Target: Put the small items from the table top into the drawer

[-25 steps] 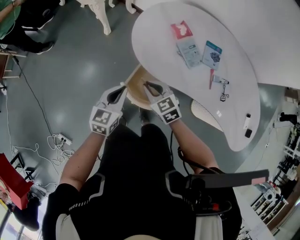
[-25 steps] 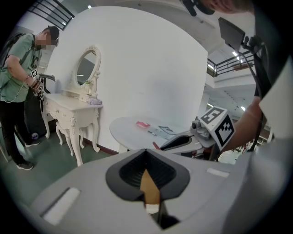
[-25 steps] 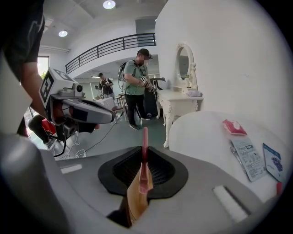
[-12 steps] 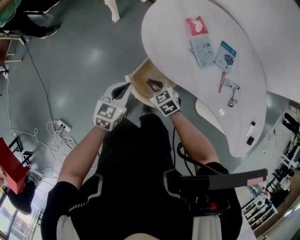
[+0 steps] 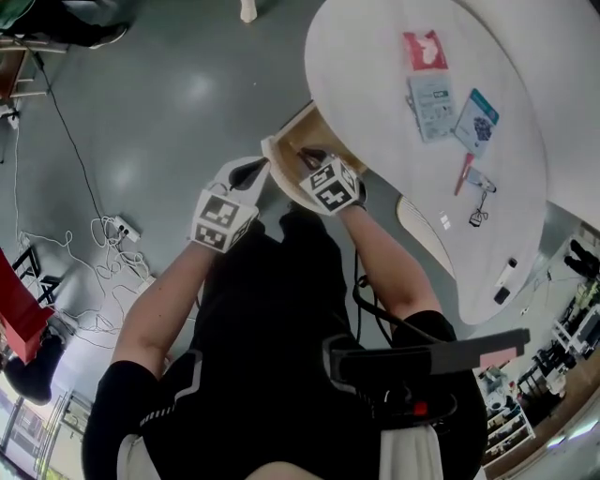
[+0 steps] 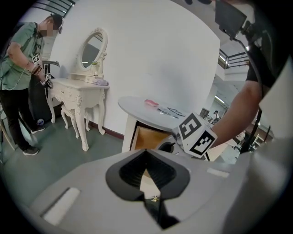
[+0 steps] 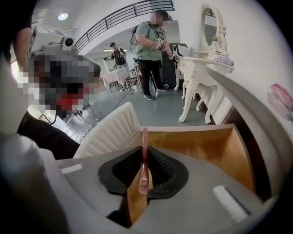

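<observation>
The right gripper [image 7: 143, 171] clamps a slim pink tool [image 7: 144, 139] over the open wooden drawer [image 7: 206, 146]. The left gripper [image 6: 149, 178], jaws together and empty, hovers just left. Packets [image 5: 433, 92] lie on the white table [image 5: 366, 103] above a grey floor [image 5: 159, 112].

Bright, evenly lit, sharp, fisheye-warped edges

Lies on a glossy grey floor [image 5: 169, 112] with a pale glare and a corded power strip [image 5: 123, 229] at the left. Backs onto a plain white wall [image 6: 151, 55], with an ornate white dressing table [image 6: 75, 91], its oval mirror [image 6: 94, 48] and a person in green [image 6: 18, 77] just beside. Rises to a railed balcony [image 7: 123, 13] and a round ceiling lamp [image 7: 63, 16].
</observation>
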Demonstrator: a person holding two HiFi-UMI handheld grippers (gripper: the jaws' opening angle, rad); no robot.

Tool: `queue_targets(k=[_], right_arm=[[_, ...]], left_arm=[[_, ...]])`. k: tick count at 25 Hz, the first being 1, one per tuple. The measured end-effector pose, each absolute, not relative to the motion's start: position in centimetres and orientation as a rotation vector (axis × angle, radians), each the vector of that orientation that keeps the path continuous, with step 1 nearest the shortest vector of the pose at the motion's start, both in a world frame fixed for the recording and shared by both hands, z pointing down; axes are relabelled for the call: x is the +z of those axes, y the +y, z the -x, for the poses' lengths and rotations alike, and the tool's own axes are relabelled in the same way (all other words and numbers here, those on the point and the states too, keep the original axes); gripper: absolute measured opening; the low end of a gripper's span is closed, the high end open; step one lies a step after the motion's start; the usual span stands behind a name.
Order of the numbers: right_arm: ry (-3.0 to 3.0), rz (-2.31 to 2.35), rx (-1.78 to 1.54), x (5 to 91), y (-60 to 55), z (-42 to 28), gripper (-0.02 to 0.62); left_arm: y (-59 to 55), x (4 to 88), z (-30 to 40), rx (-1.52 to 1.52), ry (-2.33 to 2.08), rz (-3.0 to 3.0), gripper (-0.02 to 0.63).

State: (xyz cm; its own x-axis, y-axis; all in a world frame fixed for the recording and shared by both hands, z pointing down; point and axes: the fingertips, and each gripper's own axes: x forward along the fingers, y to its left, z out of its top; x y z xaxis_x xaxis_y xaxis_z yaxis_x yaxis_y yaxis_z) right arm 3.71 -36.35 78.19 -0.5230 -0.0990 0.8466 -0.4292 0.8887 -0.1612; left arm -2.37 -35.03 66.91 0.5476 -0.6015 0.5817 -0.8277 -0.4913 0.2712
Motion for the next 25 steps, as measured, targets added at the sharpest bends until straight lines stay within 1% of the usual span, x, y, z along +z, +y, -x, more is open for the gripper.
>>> queue_targets(k=[19,25], right_arm=[[-1.935,-0.247,0.471,87.4,-37.3,-3.6,0.048],[-1.865,-0.215,0.470,89.5,-36.8,-3.8,0.047]], left_arm=[[-34.3,70.1,4.1,0.558,-1.239,-2.107,0.000],[-33.5,69.7,4.8,0.562,-1.268,-2.095,0.000]])
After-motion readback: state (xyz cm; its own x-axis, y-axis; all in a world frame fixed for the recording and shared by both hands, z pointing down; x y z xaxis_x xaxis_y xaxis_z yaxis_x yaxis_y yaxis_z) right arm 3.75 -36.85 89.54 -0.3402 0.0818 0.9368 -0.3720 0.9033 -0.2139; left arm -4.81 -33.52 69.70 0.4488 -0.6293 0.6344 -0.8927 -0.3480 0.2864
